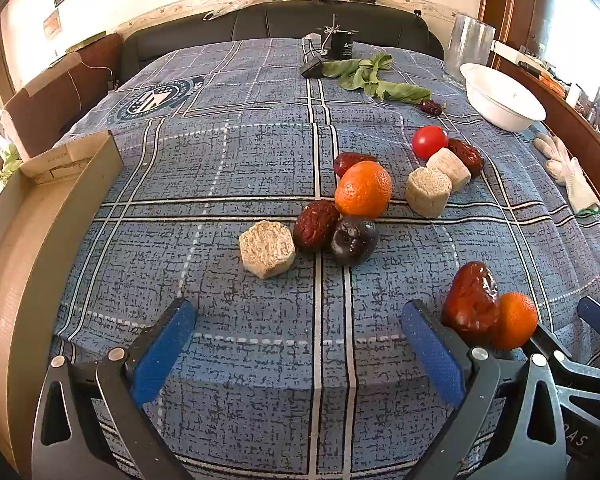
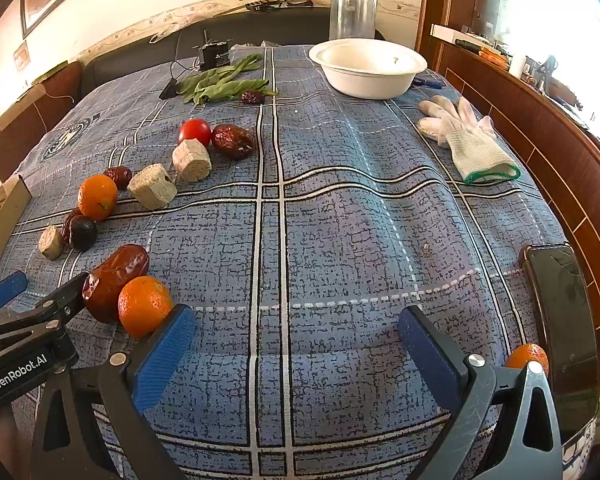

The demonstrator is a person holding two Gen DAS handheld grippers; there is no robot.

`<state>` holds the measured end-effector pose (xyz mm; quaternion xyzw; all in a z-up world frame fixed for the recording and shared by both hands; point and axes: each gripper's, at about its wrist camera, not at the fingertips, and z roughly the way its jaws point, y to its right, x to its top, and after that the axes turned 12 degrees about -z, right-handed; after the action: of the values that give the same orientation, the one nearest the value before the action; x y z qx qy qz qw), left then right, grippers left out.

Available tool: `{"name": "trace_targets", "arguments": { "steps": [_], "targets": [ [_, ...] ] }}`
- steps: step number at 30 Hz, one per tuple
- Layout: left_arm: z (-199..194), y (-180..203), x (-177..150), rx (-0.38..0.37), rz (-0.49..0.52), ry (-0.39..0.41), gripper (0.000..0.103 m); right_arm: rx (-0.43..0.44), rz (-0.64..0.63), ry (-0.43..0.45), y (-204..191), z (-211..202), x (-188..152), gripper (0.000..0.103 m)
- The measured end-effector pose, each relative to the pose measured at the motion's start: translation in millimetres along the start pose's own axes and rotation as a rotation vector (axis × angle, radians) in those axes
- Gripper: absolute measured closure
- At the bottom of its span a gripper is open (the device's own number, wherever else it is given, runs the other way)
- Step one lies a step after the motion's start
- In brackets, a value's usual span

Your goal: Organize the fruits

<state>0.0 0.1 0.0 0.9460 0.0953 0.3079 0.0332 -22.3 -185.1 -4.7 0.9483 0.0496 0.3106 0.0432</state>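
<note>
Fruit lies scattered on a blue checked cloth. A mandarin (image 1: pixel 363 194), a dark plum (image 1: pixel 354 239), red dates (image 1: pixel 315 224) and beige blocks (image 1: pixel 267 248) sit mid-table ahead of my left gripper (image 1: pixel 300 332), which is open and holds nothing. A tomato (image 1: pixel 429 141) lies farther back. A large date (image 2: pixel 116 278) and a second mandarin (image 2: pixel 145 306) rest just left of my right gripper (image 2: pixel 296 336), also open and holding nothing. A third mandarin (image 2: pixel 527 356) peeks out behind its right finger. A white bowl (image 2: pixel 367 67) stands at the back right.
Green leaves (image 1: pixel 366 76) and a black device (image 1: pixel 341 45) lie at the back. A white glove (image 2: pixel 466 136) rests on the right, a dark phone (image 2: pixel 562 320) by the right edge. A cardboard box (image 1: pixel 28 216) borders the left side. A clear cylinder (image 2: pixel 353 16) stands behind the bowl.
</note>
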Motion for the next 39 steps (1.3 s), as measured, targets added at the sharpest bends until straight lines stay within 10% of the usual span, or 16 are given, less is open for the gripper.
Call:
{"name": "trace_targets", "arguments": {
  "steps": [39],
  "targets": [
    [4.7,0.1,6.3,-0.005,0.024,-0.05,0.0,0.021,0.007,-0.057,3.9,-3.4,-2.7,0.0]
  ]
}}
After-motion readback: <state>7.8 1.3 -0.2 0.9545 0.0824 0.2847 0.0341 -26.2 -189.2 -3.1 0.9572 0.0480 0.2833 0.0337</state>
